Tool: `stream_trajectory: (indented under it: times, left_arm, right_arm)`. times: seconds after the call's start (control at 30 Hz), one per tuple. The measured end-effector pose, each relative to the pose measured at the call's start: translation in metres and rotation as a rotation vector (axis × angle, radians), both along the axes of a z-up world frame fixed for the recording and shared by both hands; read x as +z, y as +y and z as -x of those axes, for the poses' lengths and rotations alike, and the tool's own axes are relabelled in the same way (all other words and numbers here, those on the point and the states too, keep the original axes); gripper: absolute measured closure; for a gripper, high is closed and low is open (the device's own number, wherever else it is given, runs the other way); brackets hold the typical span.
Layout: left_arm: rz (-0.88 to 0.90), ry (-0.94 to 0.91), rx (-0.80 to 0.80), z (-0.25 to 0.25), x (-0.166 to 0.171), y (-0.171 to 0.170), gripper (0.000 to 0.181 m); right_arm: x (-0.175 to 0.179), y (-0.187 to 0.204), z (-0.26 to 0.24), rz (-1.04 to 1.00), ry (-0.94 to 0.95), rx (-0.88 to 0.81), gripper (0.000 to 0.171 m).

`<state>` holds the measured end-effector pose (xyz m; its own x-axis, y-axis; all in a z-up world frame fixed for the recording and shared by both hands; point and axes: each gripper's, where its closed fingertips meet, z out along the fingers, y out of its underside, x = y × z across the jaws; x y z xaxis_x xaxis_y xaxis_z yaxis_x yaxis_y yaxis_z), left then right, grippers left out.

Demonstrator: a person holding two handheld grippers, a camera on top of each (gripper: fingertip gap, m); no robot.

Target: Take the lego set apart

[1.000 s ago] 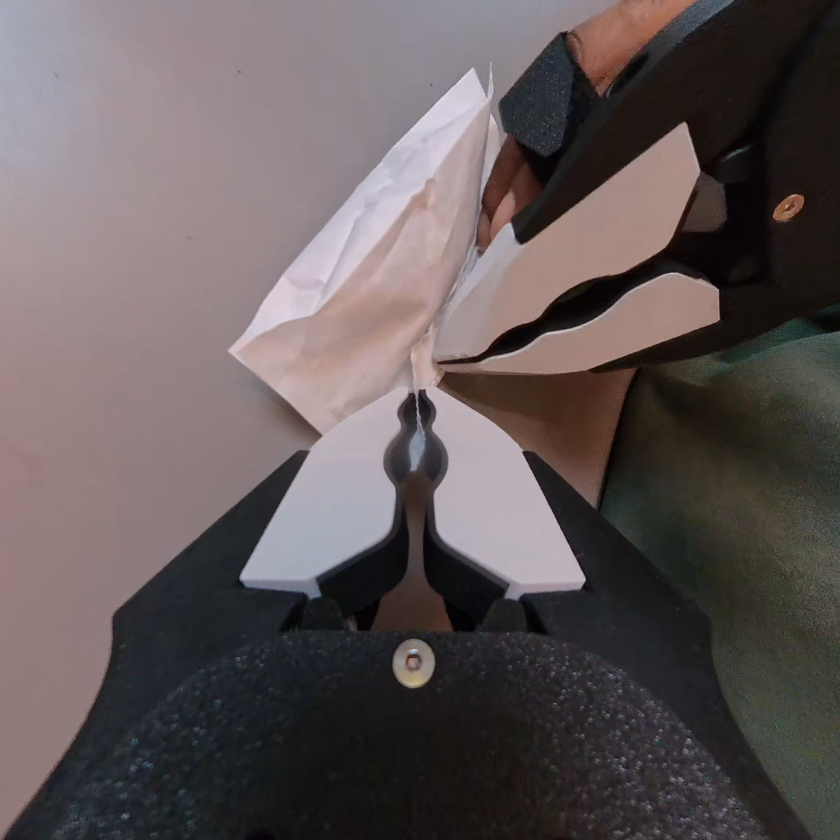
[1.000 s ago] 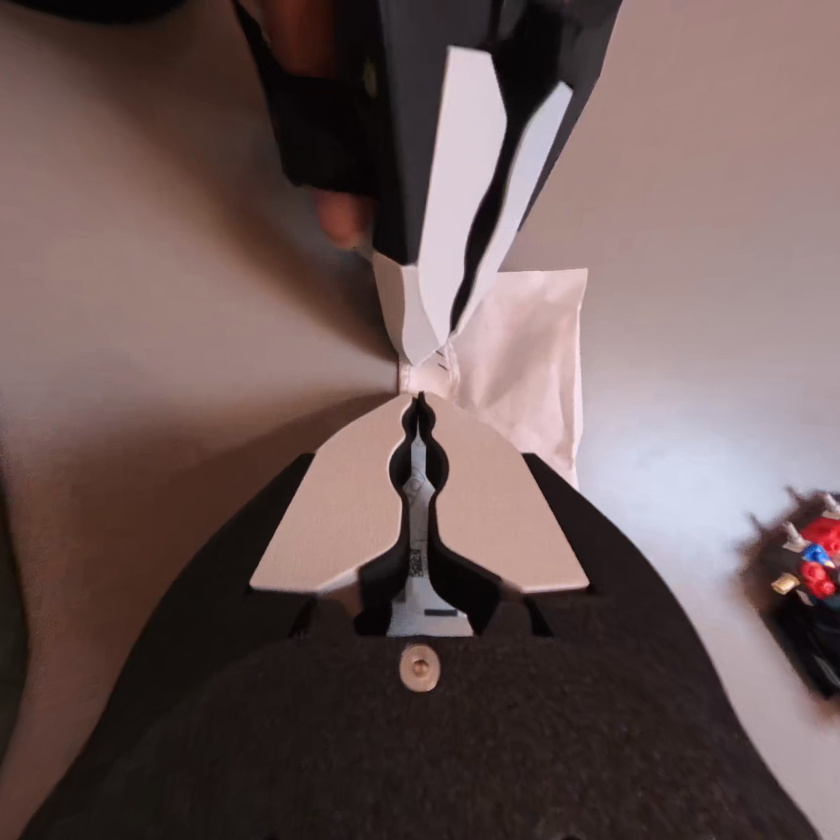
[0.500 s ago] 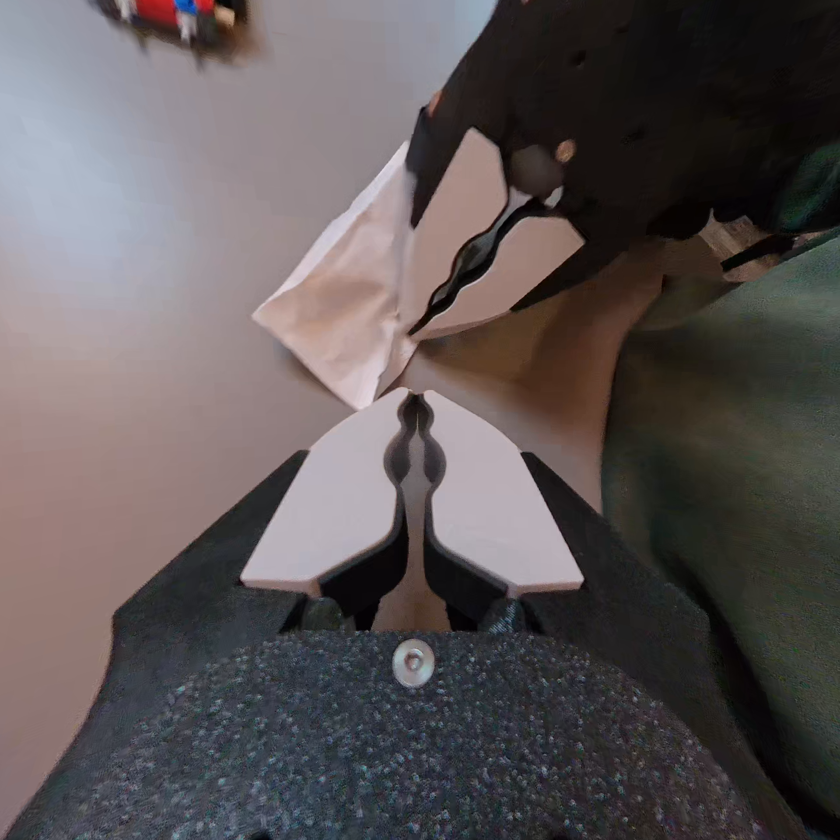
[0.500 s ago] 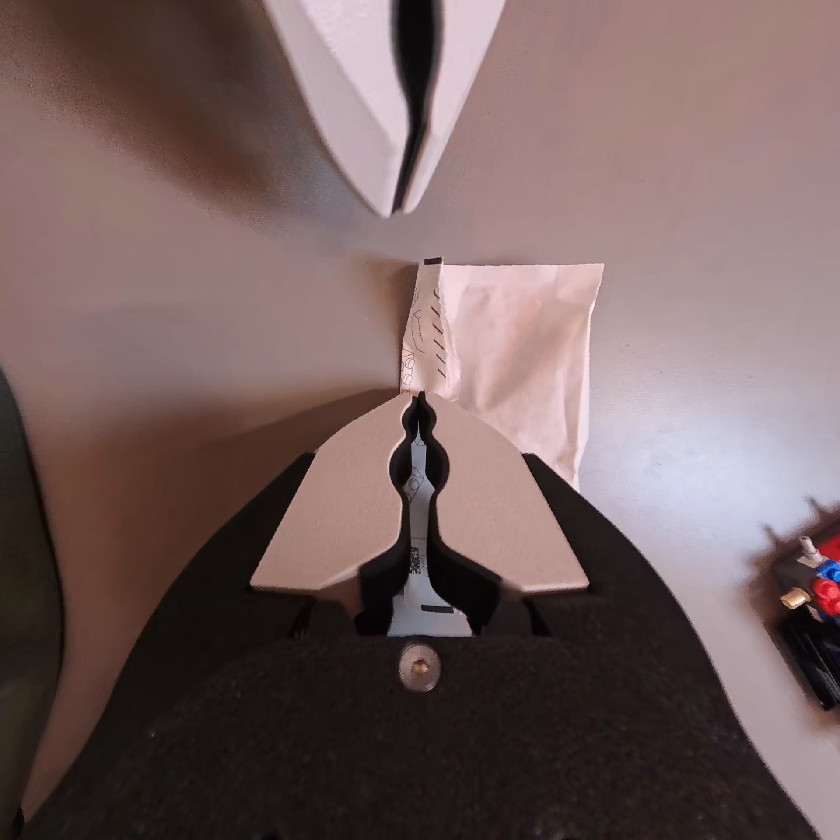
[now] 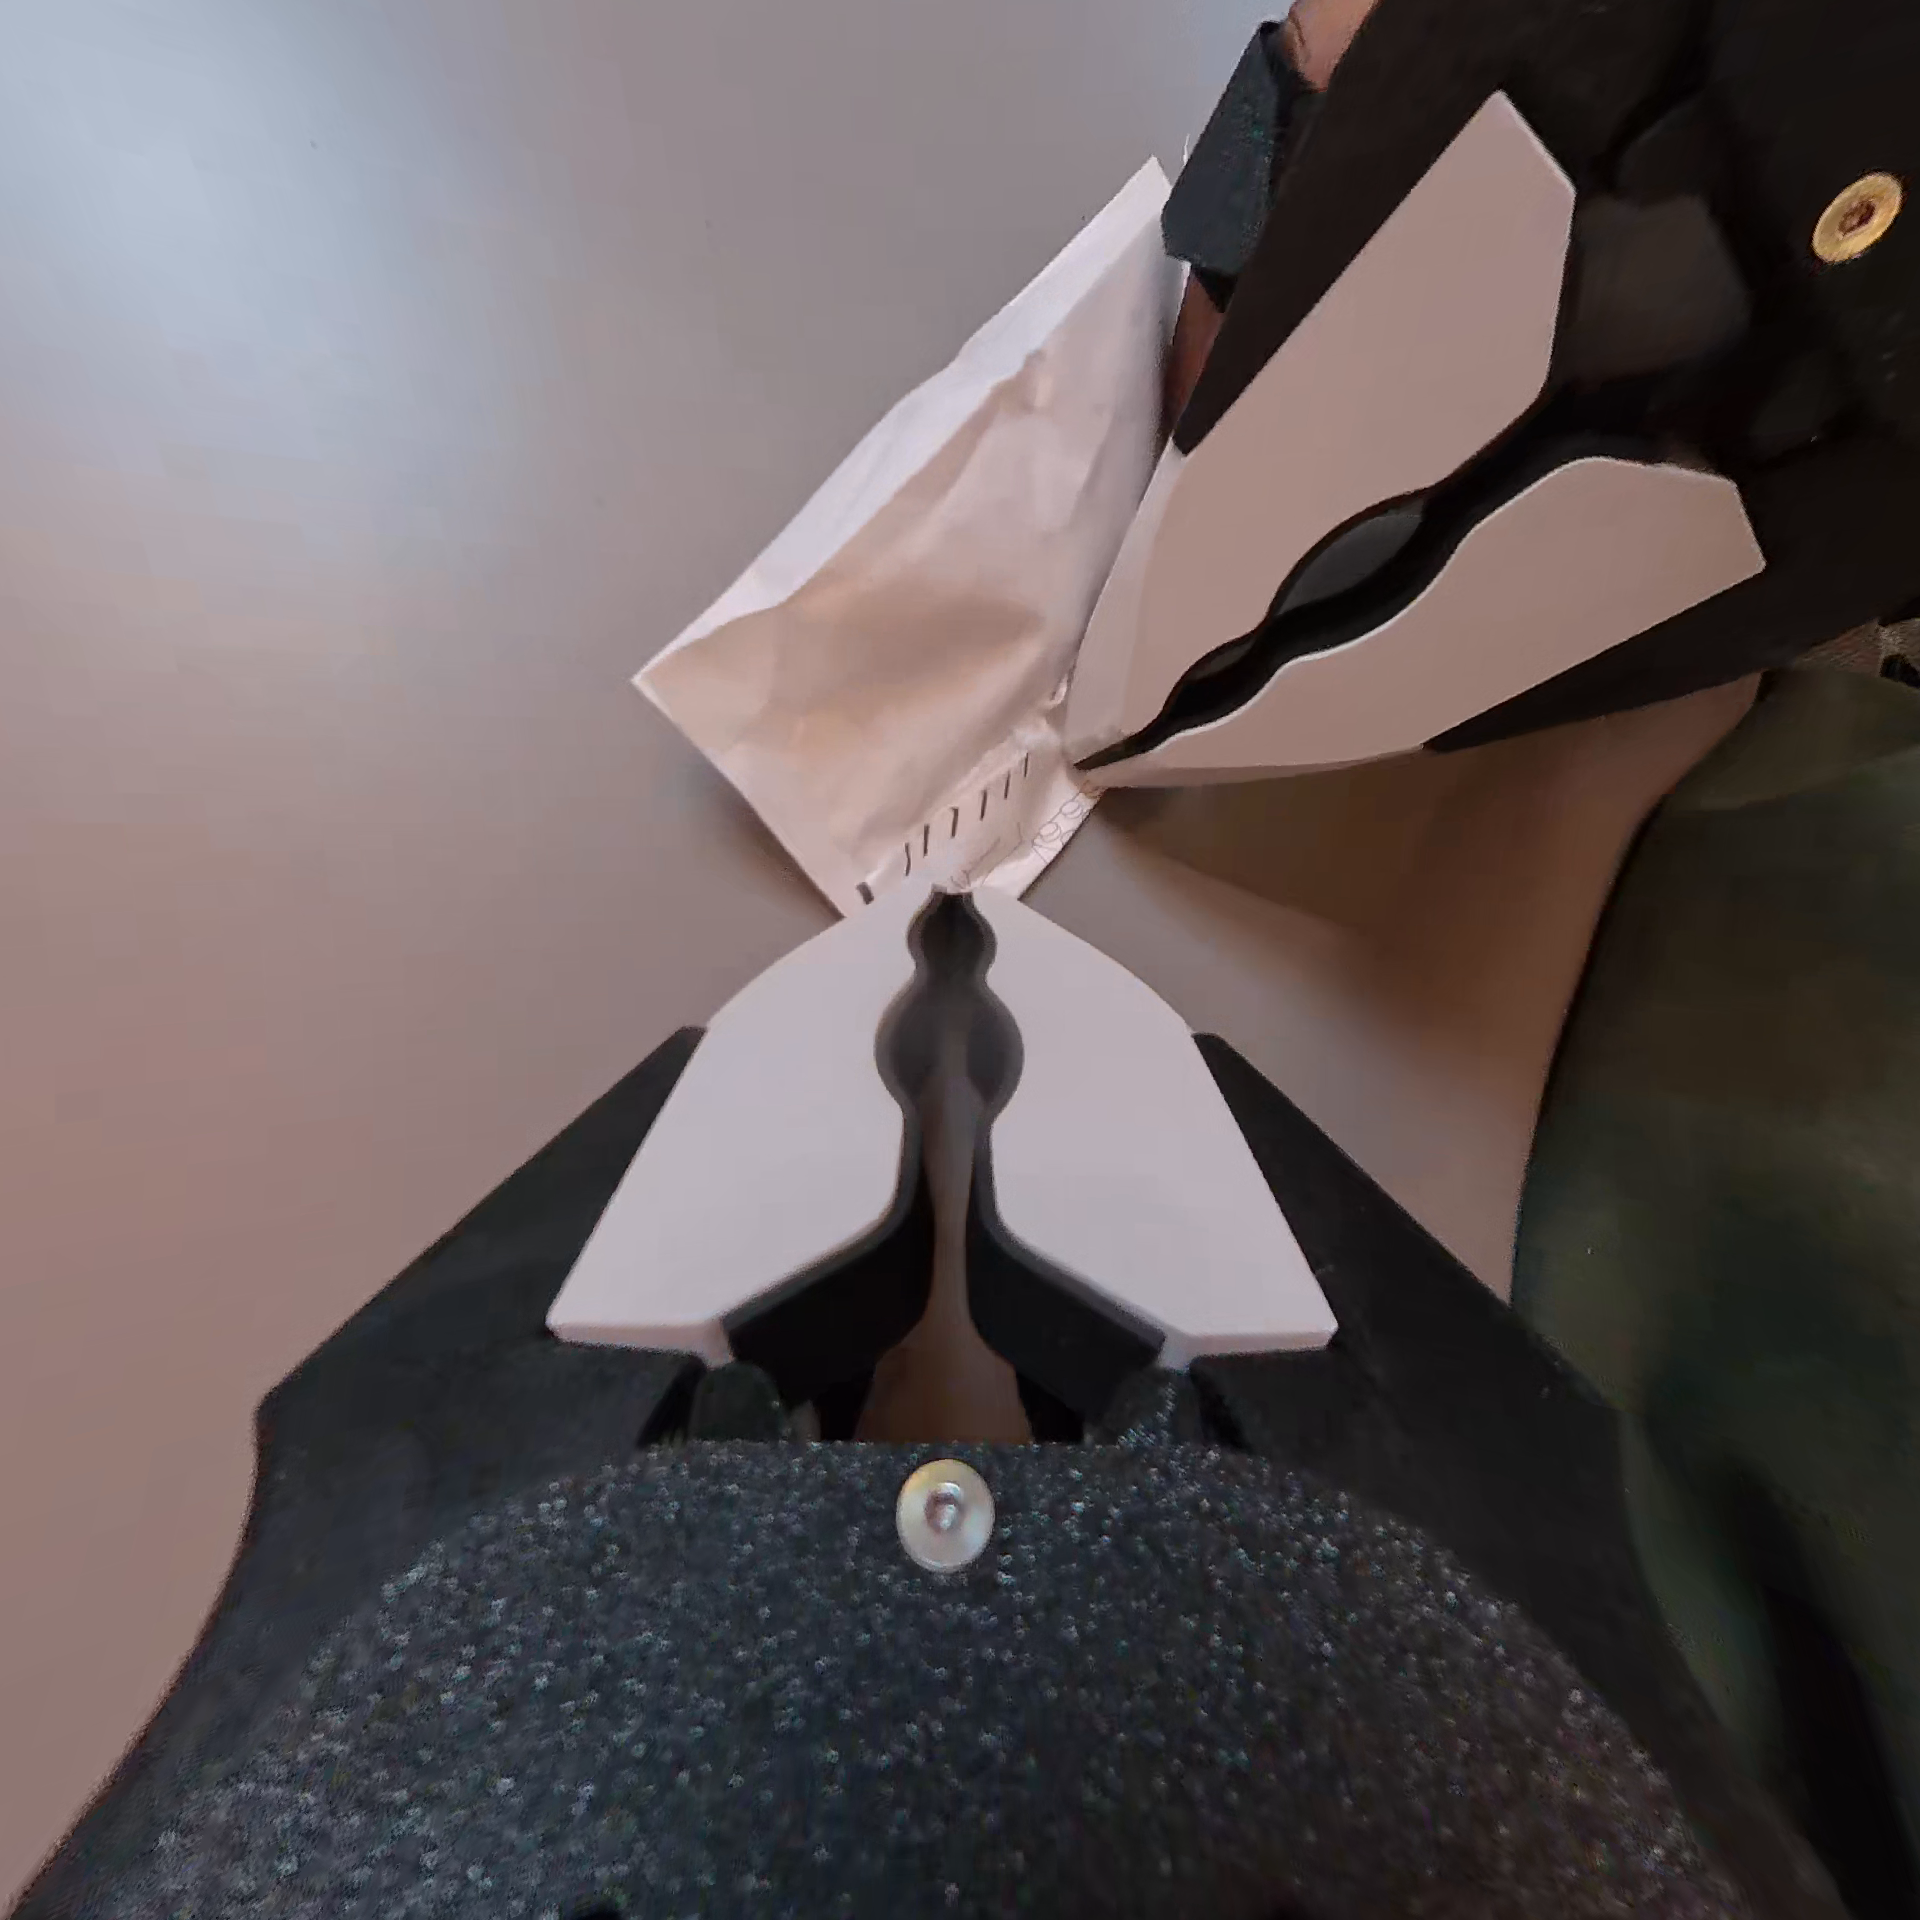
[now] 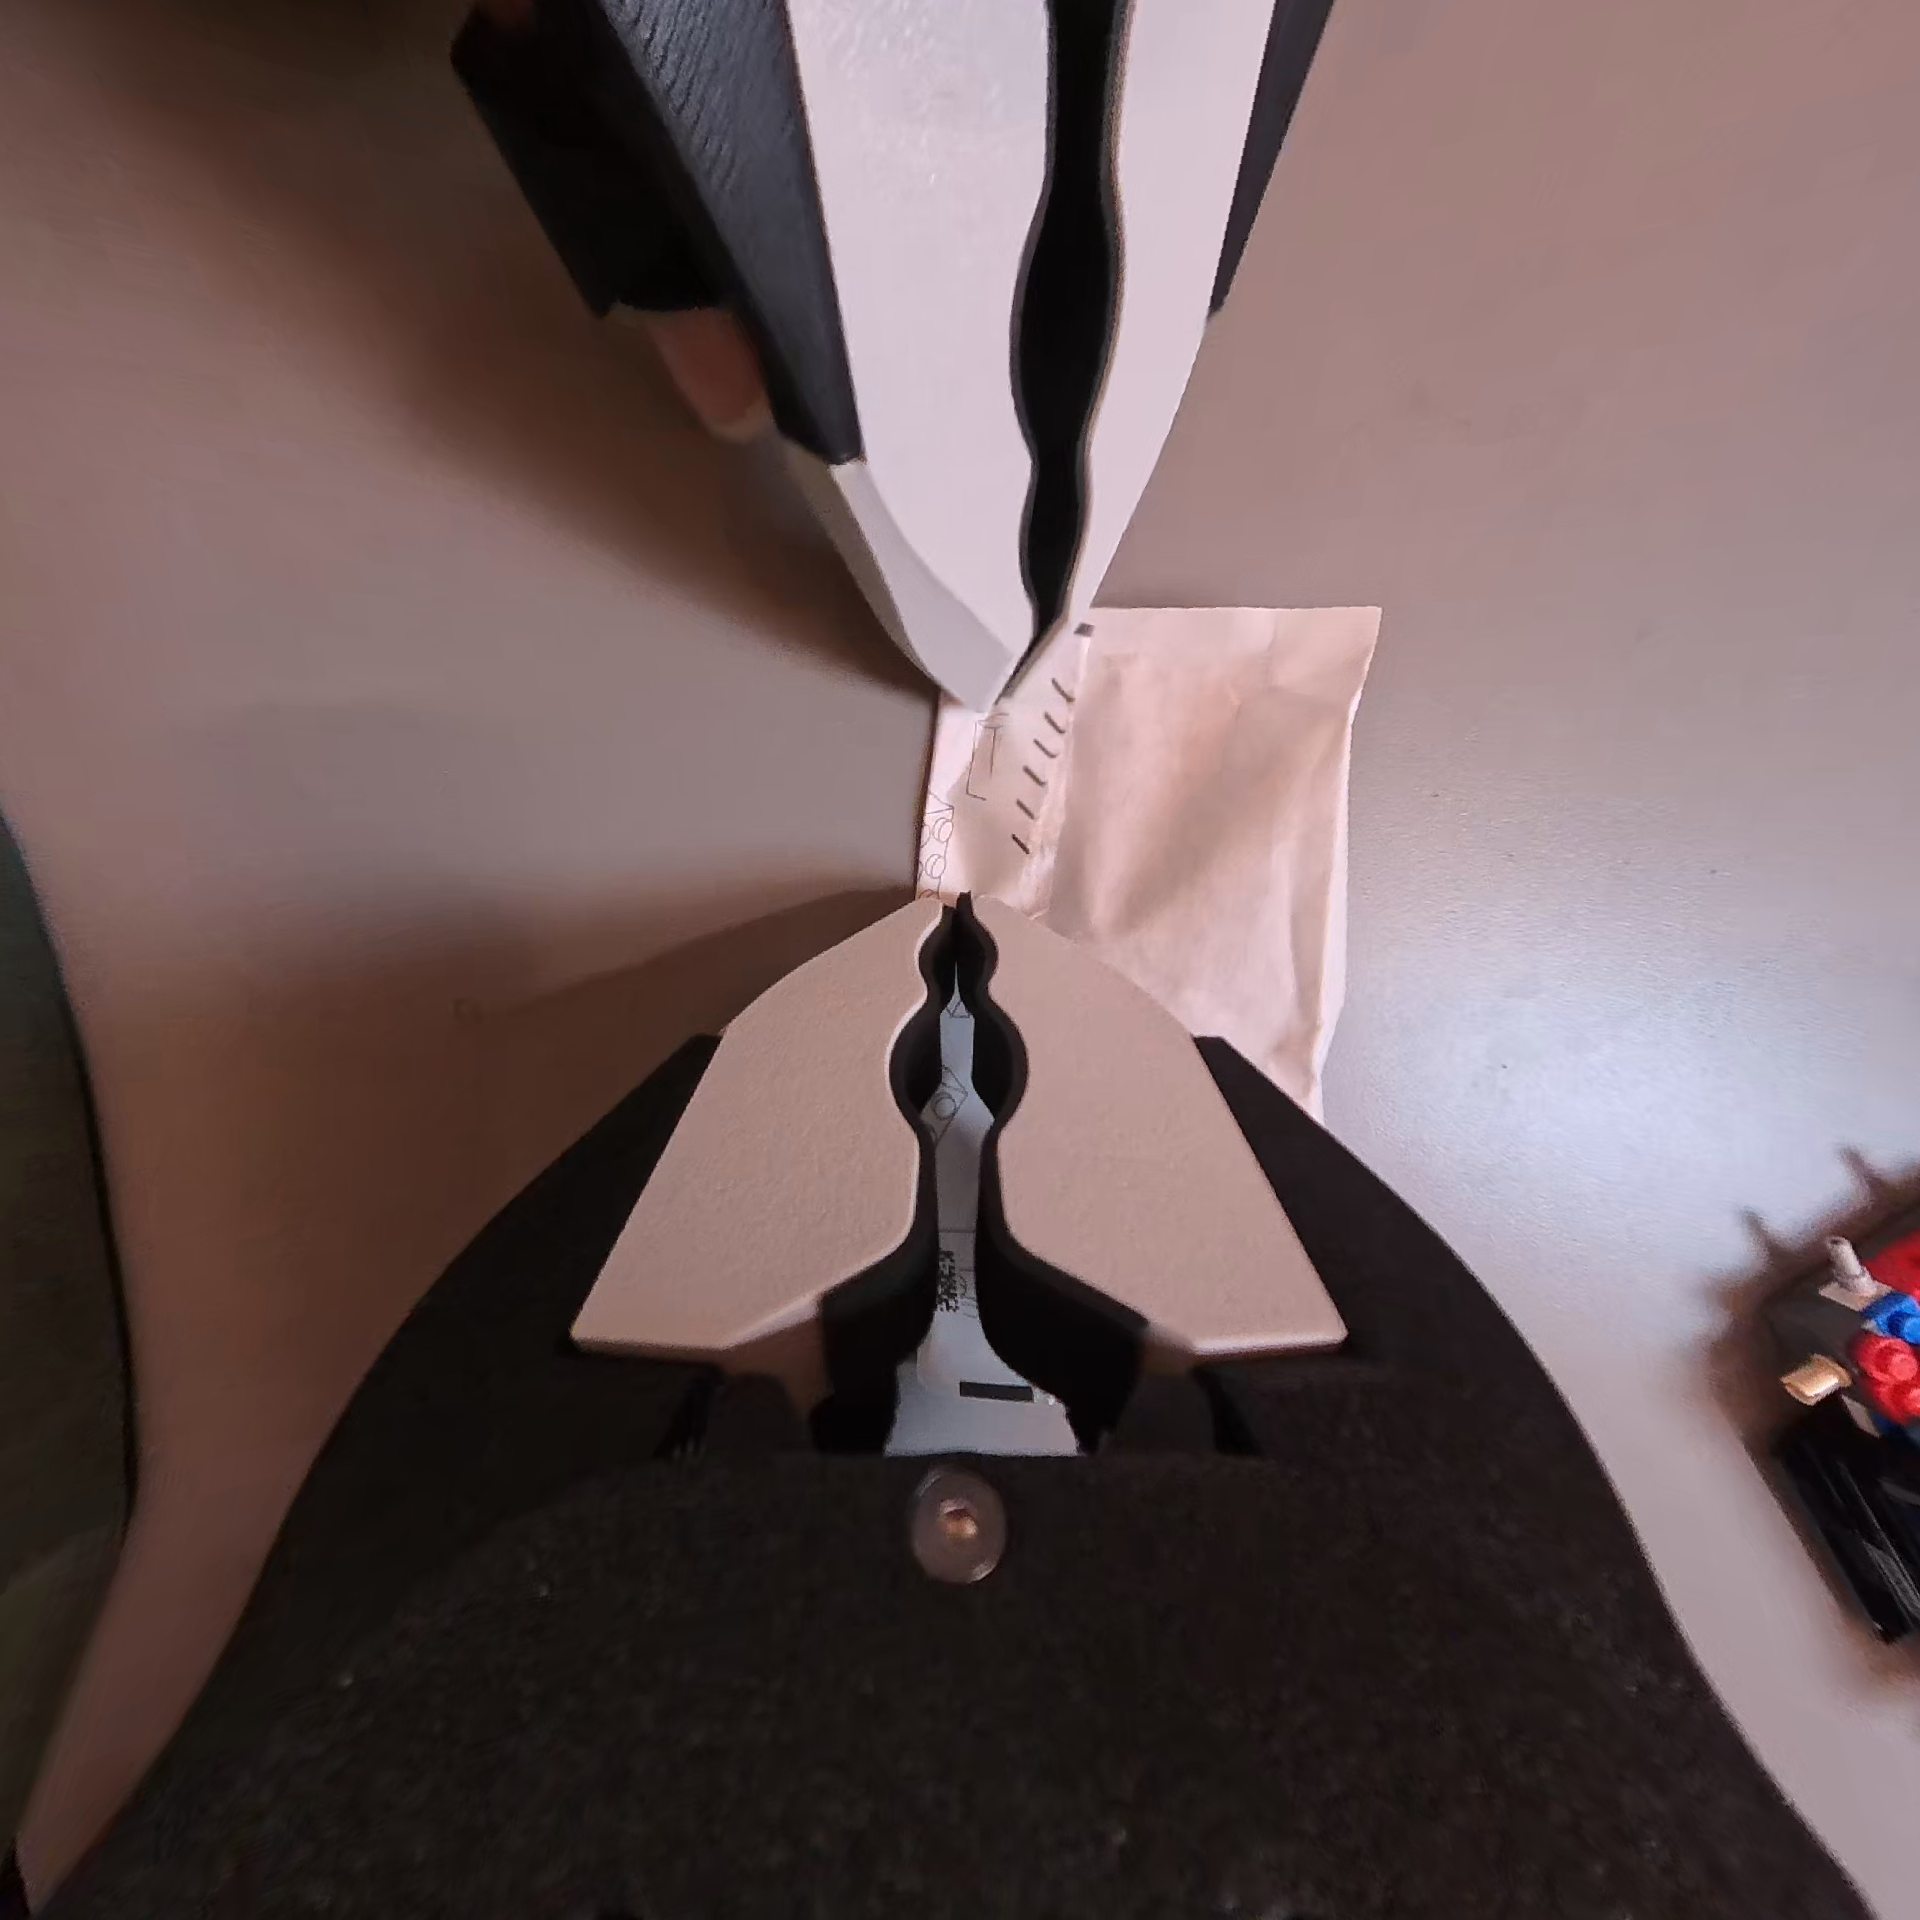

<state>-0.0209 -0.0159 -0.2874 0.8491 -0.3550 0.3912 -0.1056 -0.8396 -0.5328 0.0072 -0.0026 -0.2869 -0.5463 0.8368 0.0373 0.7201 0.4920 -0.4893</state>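
A white paper bag (image 5: pixel 914 623) lies over the plain grey-brown surface (image 5: pixel 312 520), and both grippers meet at its printed end strip.

The right gripper (image 6: pixel 958 906) has its fingers clenched on that strip: in its own view the printed paper runs back through the narrow gap between them. The left gripper (image 5: pixel 951 904) has its fingers drawn together, their tips at the far corner of the same strip; whether paper is actually pinched between them cannot be told from either view.

In the left wrist view the right gripper (image 5: pixel 1086 762) comes in from the bag's right, its tips at the strip's edge, and a person's green sleeve (image 5: pixel 1714 1143) fills the space beyond it. In the right wrist view the left gripper (image 6: pixel 1023 665) comes down from above the bag, its tips on the upper corner.

The lego set (image 6: pixel 1860 1382), a dark build with red and blue pieces, sits on the surface well apart from the bag, off to its right and touched by neither gripper.
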Motion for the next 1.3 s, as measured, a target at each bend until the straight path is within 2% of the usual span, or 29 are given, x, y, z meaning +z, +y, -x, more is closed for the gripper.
stream_trajectory:
  times: [0.67, 1.17, 1.3]
  left_arm:
    - [-0.097, 0.171, -0.047, 0.003, -0.001, -0.002, 0.178]
    - [-0.098, 0.165, -0.061, 0.002, -0.001, -0.005, 0.178]
    - [-0.099, 0.159, -0.058, 0.002, -0.001, -0.005, 0.178]
  right_arm:
    - [0.001, 0.013, -0.026, -0.123, 0.147, 0.069, 0.171]
    - [0.001, 0.039, -0.064, -0.03, 0.217, 0.012, 0.171]
    - [0.001, 0.042, -0.069, -0.066, 0.223, 0.025, 0.171]
